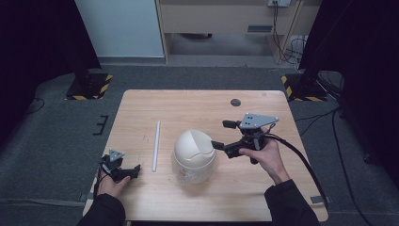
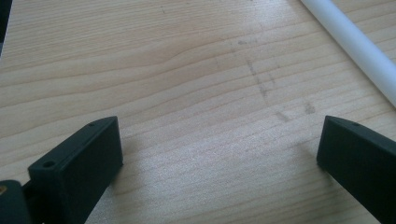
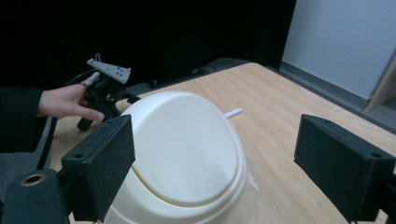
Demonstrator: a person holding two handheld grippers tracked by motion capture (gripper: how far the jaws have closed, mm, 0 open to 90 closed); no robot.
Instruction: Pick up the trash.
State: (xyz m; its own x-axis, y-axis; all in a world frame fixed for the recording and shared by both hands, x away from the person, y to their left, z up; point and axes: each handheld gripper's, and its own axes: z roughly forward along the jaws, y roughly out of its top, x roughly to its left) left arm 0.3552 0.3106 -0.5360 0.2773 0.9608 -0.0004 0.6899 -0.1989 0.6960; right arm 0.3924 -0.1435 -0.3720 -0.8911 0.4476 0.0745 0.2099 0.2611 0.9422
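A cream bin with a domed swing lid (image 1: 194, 149) (image 3: 187, 149) stands near the middle of the wooden table (image 1: 188, 106). A thin white tube (image 1: 155, 145) (image 2: 355, 42) (image 3: 233, 112) lies flat to its left. My right gripper (image 1: 222, 134) (image 3: 219, 140) is open, just right of the lid, with its jaws pointing at the dome and not touching it. My left gripper (image 1: 128, 170) (image 2: 219, 144) rests low at the table's front left, open over bare wood, with the tube off to its right. Farther off in the right gripper view, the left gripper (image 3: 105, 88) sits under a hand.
A small dark disc (image 1: 235, 102) lies near the table's far edge. Black stands with yellow-striped bases (image 1: 89, 87) (image 1: 301, 87) flank the table on the floor. A cable (image 1: 301, 162) trails from the right gripper across the table's right side.
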